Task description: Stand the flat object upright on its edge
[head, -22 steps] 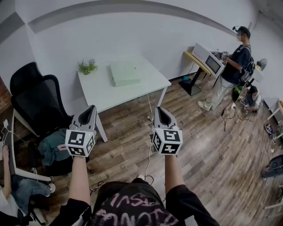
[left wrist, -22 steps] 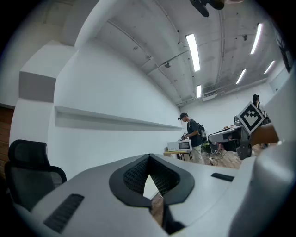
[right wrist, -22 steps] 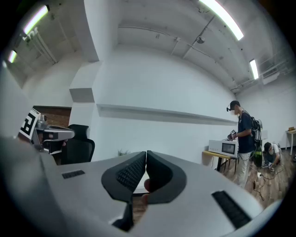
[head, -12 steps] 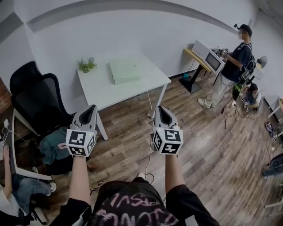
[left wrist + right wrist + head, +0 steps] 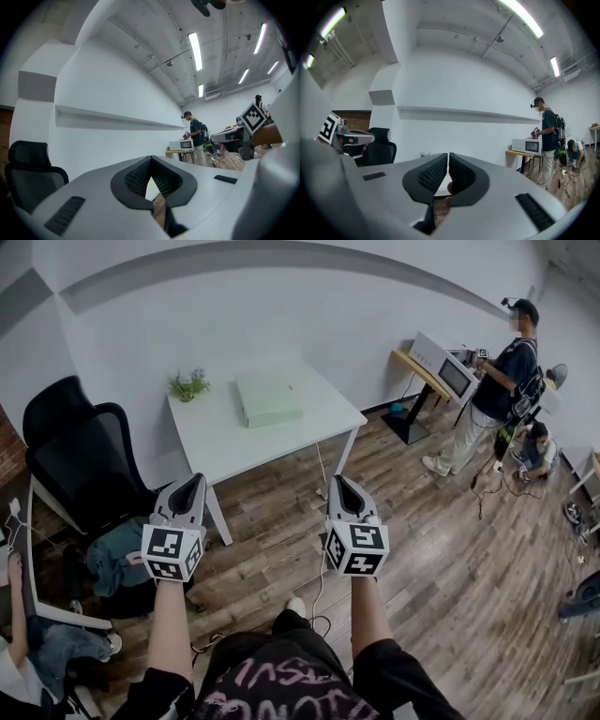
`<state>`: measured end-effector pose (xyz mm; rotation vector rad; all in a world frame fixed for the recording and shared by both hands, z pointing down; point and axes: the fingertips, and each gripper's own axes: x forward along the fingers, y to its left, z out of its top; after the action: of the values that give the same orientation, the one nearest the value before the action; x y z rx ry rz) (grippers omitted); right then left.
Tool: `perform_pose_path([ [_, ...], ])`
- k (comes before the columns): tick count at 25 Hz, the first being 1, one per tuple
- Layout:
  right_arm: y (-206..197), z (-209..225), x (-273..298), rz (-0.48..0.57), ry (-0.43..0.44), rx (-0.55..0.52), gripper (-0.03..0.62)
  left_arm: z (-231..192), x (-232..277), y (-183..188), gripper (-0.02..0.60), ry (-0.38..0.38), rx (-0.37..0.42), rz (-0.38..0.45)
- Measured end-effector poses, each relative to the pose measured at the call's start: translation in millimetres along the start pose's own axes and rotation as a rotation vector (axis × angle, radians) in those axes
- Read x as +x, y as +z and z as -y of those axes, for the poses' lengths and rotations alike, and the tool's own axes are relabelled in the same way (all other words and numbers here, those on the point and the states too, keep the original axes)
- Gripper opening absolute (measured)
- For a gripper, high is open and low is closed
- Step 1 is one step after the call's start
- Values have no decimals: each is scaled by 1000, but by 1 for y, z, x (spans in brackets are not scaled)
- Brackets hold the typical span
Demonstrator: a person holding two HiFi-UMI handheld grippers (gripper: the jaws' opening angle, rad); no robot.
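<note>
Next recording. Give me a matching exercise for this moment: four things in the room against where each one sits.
Things:
1. green flat box
2. potted plant
3. black office chair
4. white appliance

Places:
A. on the yellow stand, next to the standing person
B. at the far left corner of the white table
C. on the floor, left of the table in the head view
D. lying flat on the table top, toward its far edge

Pairs: 1-D, 2-B, 3-C, 4-A
</note>
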<state>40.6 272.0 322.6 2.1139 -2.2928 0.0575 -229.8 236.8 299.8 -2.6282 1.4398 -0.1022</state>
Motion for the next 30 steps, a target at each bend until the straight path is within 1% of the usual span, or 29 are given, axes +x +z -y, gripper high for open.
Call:
perform_pose_path([
  [7, -8, 0, 27, -15, 5, -4, 28, -13, 22, -14, 14, -7, -14, -20],
  [14, -14, 13, 71, -27, 20, -22, 28, -22, 67, -28, 14, -12, -19, -45],
  [22, -29, 43, 140, -61, 36, 0, 28, -39, 134, -47, 14, -1, -33, -79],
  [30, -40, 87, 227, -104, 66, 11, 28, -53, 224, -61, 14, 30, -51, -115],
])
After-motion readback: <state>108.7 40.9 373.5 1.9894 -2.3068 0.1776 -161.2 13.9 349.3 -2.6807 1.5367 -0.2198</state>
